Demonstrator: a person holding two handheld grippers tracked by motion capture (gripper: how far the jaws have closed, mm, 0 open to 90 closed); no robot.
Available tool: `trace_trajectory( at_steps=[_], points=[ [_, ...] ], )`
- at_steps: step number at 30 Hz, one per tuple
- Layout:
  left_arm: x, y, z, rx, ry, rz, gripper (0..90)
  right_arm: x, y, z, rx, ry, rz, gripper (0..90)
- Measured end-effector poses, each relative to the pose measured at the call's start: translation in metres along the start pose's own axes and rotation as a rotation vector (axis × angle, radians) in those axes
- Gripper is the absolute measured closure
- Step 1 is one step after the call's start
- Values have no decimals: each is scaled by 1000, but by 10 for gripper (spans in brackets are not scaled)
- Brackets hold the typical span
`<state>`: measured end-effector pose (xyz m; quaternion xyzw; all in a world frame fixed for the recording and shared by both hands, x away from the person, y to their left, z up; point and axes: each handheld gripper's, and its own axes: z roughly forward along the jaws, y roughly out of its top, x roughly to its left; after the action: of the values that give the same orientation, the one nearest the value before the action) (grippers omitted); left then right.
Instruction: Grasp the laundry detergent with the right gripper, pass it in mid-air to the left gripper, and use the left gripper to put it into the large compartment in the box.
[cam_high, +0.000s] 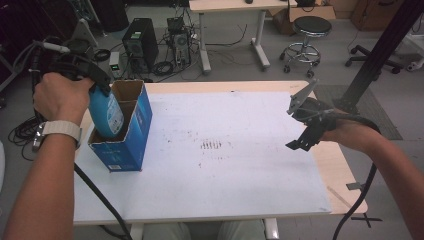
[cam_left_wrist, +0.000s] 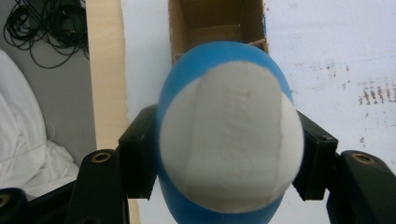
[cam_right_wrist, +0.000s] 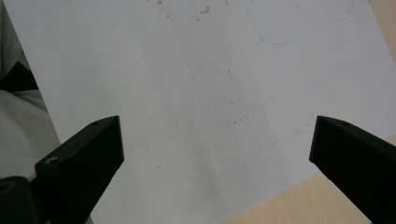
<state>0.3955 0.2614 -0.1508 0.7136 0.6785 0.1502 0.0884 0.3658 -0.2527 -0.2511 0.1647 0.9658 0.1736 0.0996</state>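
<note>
**A:** What have you got in your left gripper (cam_left_wrist: 229, 158)?

**B:** A blue bottle (cam_left_wrist: 229, 140) with a pale label. My jaws are clenched on its two sides, pads pressed against the body. In the high view the bottle (cam_high: 106, 114) hangs tilted, its lower end already down in the open top of the blue carton (cam_high: 131, 131), which stands at the left edge of the white table mat (cam_high: 240, 170).

**A:** And where could it go wrong?

**B:** At the bottle first. It's round and smooth, so I'd judge it could twist or slip between my pads if the base catches on the cardboard. It's also leaning, not in line with the carton's walls, so it might snag on the inner divider I see in the left gripper view (cam_left_wrist: 212, 32).

**A:** And the carton itself?

**B:** It looks light and nothing braces it. A sideways push from the bottle could tip it or shove it off the mat's edge.

**A:** Your other hand?

**B:** My right gripper (cam_high: 303, 131) hovers well apart over the right side of the mat, jaws spread wide with nothing between them. It's too far away to steady the carton.
</note>
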Motion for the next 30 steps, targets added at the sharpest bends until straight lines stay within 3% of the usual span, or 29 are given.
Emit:
trace_trajectory(
  at_steps=[30],
  points=[
    [-7, -22, 91, 11, -7, 3, 381, 5, -12, 9, 36, 4, 18, 30]
  ],
)
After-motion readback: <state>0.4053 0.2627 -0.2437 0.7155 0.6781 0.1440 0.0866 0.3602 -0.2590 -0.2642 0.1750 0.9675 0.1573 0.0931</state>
